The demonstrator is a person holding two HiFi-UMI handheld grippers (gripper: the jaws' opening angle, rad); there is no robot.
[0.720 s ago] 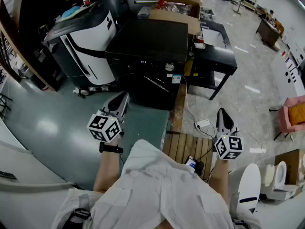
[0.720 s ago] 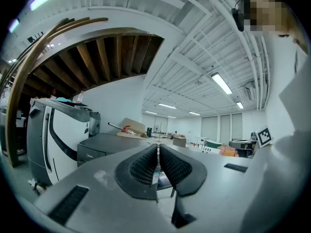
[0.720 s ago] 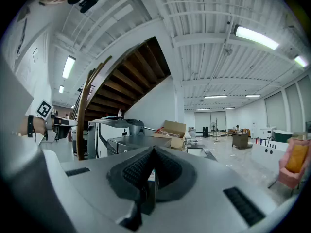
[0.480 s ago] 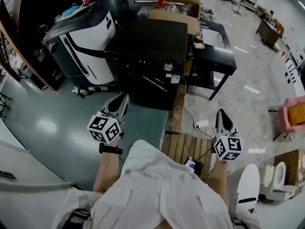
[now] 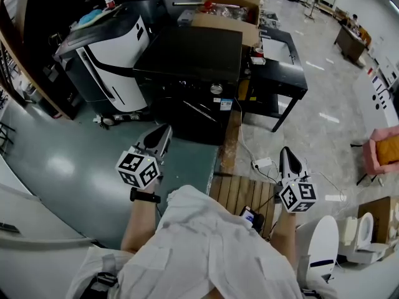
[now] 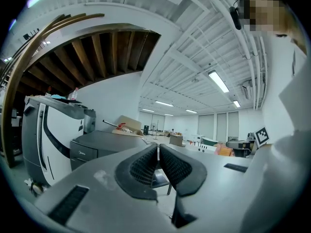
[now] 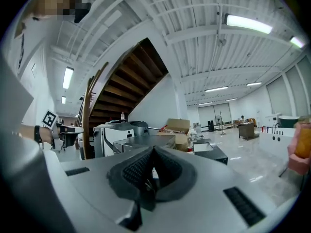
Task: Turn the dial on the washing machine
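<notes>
Left tool (image 6: 158, 148): jaws drawn together, pads all but meeting, nothing between them. Right tool (image 7: 152, 153): jaws closed on each other, likewise empty. In the head view both were held low, close to the person's body, left over the green floor (image 5: 68, 161), right above a wooden pallet (image 5: 240, 192).

The washing machine (image 5: 190, 52), a black unit, stood ahead of both tools and well apart from them, between a white-and-black appliance (image 5: 115, 55) and a black counter (image 5: 283, 64). Its dial (image 5: 216, 89), a small silver knob, sat on the front panel towards the right, untouched.

Assessment: the approach was the step in hand; no contact had been made. The next move would call for carrying one tool forward to the panel, parting its jaws to span the knob, closing squarely on the rim, then rotating about the knob's own axis.
</notes>
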